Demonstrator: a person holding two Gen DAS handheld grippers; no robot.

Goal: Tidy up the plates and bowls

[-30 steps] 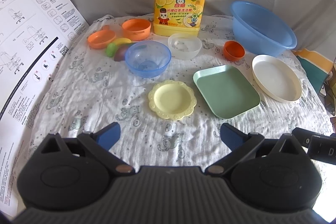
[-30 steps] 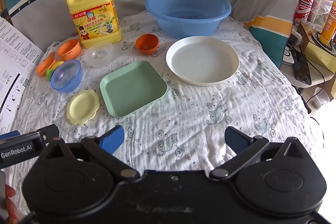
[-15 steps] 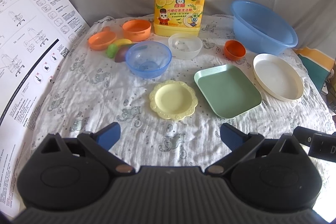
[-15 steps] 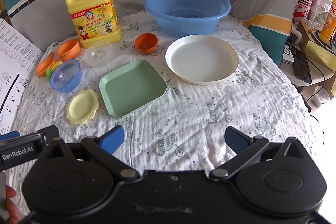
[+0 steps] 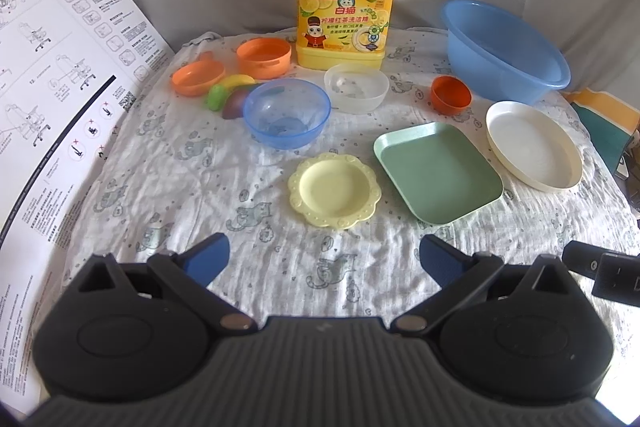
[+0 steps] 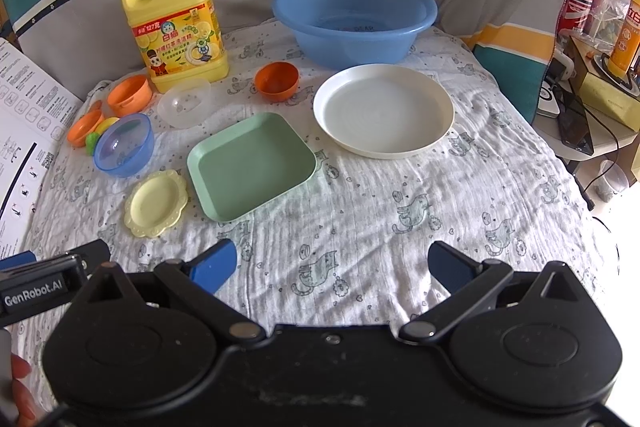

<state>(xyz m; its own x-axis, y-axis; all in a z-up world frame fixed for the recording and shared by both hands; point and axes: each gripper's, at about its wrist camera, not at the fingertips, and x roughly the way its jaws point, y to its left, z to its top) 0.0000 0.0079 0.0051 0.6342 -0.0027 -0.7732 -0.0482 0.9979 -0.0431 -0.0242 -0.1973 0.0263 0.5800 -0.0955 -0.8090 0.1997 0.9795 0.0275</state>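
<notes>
Presently on the cat-print cloth [image 6: 360,219], all pieces lying separate and unstacked:

- Yellow scalloped plate [image 5: 334,190], nearest the left gripper, just beside the green square plate [image 5: 438,171].
- White round plate [image 6: 383,110], to the right of the green one, in front of the large blue basin [image 6: 354,17].
- Blue translucent bowl [image 5: 286,111], behind the yellow plate; clear bowl [image 5: 356,87] just behind it to the right.
- Small orange cup [image 5: 451,93], between the clear bowl and the basin.
- Two orange toy dishes [image 5: 263,57] at far left, with toy fruit pieces [image 5: 230,91] just beside them.
- Yellow detergent jug [image 5: 347,9], upright at the back.
- Printed instruction sheet [image 5: 52,75], along the left edge.

Left gripper [image 5: 324,259]: fingers spread wide, holding nothing, above the near cloth.
Right gripper [image 6: 332,263]: fingers likewise spread apart and empty, above the near cloth.
</notes>
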